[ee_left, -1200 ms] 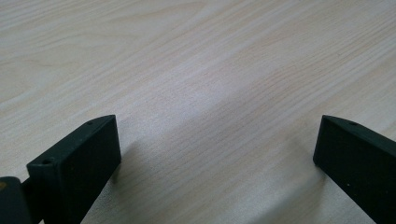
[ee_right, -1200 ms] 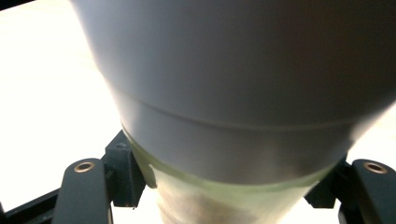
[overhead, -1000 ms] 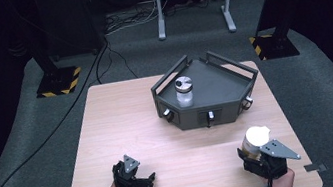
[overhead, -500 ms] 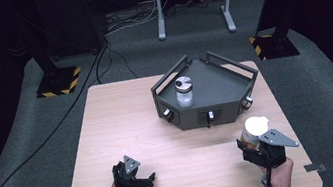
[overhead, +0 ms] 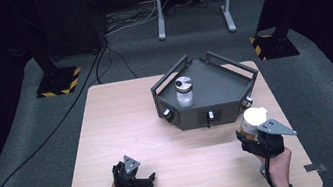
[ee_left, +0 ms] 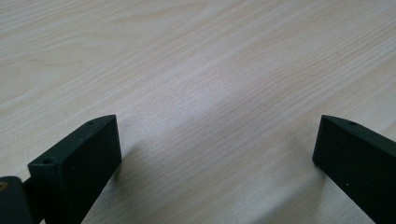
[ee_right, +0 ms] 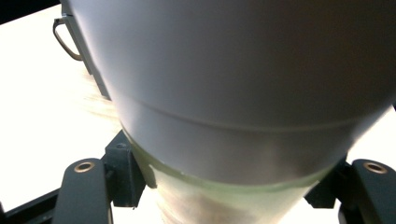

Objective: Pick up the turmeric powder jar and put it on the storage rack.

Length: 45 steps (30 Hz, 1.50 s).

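- The wooden table (overhead: 125, 130) takes up the middle of the room, with dark carpet all round it.
- A dark grey angular tray (overhead: 225, 92) sits on the table at about 1 o'clock from its centre, with small knobs along its front wall.
- Inside that tray, toward its 9 o'clock side, a clear jar with a grey lid (overhead: 184, 90) stands upright.
- The right gripper (overhead: 258, 135) is at about 4 o'clock on the table, just in front of the tray's right corner. Its jaws are clamped on a white-lidded jar (ee_right: 243, 93); the glass body looks greenish, though up close it is blurred.
- The left gripper (overhead: 134, 175) rests low at about 7 o'clock, jaws spread wide with nothing between them but bare wood.
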Tool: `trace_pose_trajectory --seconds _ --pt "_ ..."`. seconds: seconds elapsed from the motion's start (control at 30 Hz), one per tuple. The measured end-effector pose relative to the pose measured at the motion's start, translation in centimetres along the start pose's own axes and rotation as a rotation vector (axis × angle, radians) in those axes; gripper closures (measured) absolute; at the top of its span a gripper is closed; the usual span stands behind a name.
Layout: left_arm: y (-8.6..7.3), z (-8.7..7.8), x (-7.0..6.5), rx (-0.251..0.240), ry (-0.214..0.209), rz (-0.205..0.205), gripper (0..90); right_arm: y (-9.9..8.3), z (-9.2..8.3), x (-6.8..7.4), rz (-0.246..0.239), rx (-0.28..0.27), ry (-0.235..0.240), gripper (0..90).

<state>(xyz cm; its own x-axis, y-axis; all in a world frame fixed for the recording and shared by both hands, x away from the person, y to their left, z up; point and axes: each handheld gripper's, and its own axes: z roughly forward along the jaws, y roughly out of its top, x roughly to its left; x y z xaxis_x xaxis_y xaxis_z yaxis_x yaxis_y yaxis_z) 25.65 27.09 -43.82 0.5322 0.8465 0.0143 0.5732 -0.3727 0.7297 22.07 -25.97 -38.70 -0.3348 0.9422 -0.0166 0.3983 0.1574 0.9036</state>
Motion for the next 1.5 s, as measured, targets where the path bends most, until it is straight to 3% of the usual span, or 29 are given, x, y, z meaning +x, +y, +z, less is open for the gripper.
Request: trace_pose_trajectory --seconds 1.5 --pt "0.0 0.0 0.0 0.0 -0.001 -0.001 1.0 5.8 2.0 -1.5 -0.03 -0.005 -0.005 30.1"
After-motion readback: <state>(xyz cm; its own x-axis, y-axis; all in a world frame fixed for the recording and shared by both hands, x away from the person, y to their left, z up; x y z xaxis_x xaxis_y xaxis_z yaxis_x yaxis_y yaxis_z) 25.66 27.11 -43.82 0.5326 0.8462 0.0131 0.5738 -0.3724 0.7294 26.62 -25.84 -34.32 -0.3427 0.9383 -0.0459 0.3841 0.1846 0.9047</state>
